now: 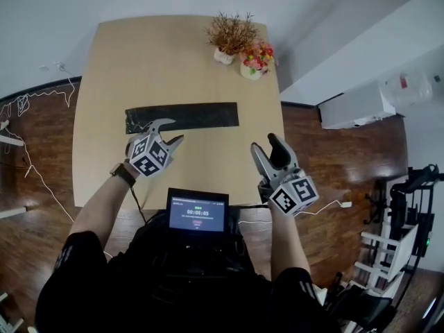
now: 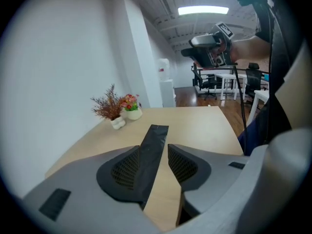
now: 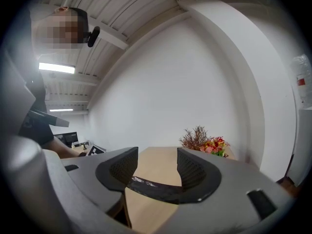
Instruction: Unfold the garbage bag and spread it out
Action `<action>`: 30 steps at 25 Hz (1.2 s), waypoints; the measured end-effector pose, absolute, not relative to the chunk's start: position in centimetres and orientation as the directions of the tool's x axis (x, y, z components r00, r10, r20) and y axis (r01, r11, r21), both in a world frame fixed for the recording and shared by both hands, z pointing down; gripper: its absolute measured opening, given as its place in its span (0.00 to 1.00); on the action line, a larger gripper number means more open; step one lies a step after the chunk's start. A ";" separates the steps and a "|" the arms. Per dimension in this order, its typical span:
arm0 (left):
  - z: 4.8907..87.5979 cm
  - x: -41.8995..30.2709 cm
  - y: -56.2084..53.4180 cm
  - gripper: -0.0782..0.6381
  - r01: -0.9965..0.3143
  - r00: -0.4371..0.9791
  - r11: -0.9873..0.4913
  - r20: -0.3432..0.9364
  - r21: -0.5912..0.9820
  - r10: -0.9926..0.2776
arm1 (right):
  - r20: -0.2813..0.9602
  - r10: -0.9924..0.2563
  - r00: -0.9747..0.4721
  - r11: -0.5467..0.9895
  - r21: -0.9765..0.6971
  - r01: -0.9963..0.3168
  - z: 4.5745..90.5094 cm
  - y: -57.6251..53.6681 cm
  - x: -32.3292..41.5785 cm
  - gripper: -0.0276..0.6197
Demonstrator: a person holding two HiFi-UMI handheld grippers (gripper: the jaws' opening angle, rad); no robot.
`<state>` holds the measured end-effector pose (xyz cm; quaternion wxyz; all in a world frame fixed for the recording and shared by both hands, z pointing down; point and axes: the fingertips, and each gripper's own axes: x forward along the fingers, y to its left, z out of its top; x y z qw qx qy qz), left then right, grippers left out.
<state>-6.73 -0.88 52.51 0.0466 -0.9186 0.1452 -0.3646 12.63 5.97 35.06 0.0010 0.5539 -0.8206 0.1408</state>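
Long black folded plastic garbage bag (image 1: 187, 116) lies between the half-open left gripper (image 1: 165, 133) fingers, not pinched; right gripper (image 1: 269, 151) fingers apart, empty

Left gripper (image 1: 170, 130) and right gripper (image 1: 264, 142): grey, black-padded, with black-and-white marker cubes (image 1: 149, 156). Black short sleeves (image 1: 73, 248); dark watch (image 1: 123, 173) worn.

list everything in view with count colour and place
table: one, light wood, centre
garbage bag: one, black, folded strip across mid-table
dried plant: one, brown, white pot, table's far right
flowers: one bunch, red-orange, white pot, beside the dried plant
tablet: one, black, screen lit, below table's near edge
floor: dark wood, around table
left hand-held gripper: one, grey, jaws apart over bag's left end
right hand-held gripper: one, grey, jaws apart, empty, above table's near right
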 end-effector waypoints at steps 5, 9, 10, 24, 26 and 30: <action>55.9 -5.4 -2.9 0.31 -0.211 0.668 -0.966 0.700 -0.147 -0.253 | 0.193 -0.895 -0.402 0.358 -0.226 -0.906 36.6 3.9 12.2 0.43; 58.1 -4.6 -3.7 0.30 -0.220 0.635 -0.969 0.738 -0.112 -0.229 | 0.238 -0.871 -0.429 0.378 -0.233 -0.896 38.8 2.7 12.0 0.43; 59.1 -4.3 -4.5 0.30 -0.217 0.621 -0.971 0.753 -0.101 -0.217 | 0.253 -0.863 -0.436 0.380 -0.244 -0.892 39.8 1.7 12.2 0.43; 69.4 -2.7 -7.9 0.27 -0.102 0.408 -0.994 0.910 -0.029 -0.069 | 0.400 -0.740 -0.541 0.405 -0.378 -0.833 51.4 -5.3 13.1 0.43; 70.7 -3.1 -7.8 0.26 -0.074 0.377 -0.997 0.925 -0.013 -0.040 | 0.412 -0.726 -0.550 0.406 -0.388 -0.827 52.4 -5.7 13.4 0.43; 71.6 -3.5 -7.5 0.25 -0.065 0.353 -0.997 0.935 0.052 0.026 | 0.428 -0.708 -0.561 0.407 -0.402 -0.820 54.0 -6.4 13.8 0.43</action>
